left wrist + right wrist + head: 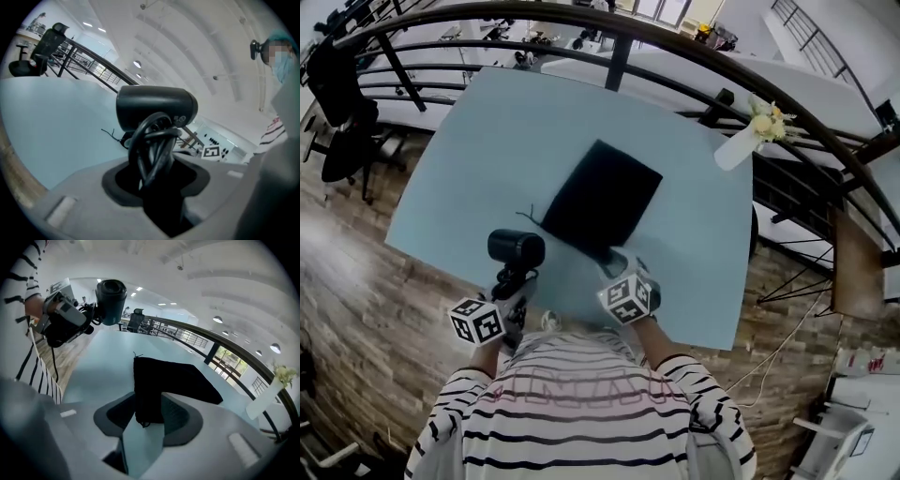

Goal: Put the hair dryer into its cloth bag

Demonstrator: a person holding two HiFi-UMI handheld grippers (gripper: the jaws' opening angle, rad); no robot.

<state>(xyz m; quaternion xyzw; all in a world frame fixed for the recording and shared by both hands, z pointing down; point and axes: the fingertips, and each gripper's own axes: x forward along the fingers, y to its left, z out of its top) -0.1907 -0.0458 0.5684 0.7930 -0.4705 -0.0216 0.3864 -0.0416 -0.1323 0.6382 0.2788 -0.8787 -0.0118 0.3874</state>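
A black hair dryer (517,248) with its cord wound round the handle (154,145) is held above the near left part of the light blue table (478,141). My left gripper (514,281) is shut on that handle, and the barrel (157,108) stands over the jaws. The black cloth bag (602,200) lies flat in the middle of the table, with a thin drawstring at its left corner. My right gripper (147,416) is open at the bag's near corner (146,394), which lies between its jaws. In the right gripper view the hair dryer (111,295) hangs at the upper left.
A white vase with flowers (750,136) leans at the table's far right edge. A dark curved railing (619,56) runs behind the table. An office chair (342,122) stands on the wooden floor at the left. The table's near edge is close to the person's striped shirt (581,403).
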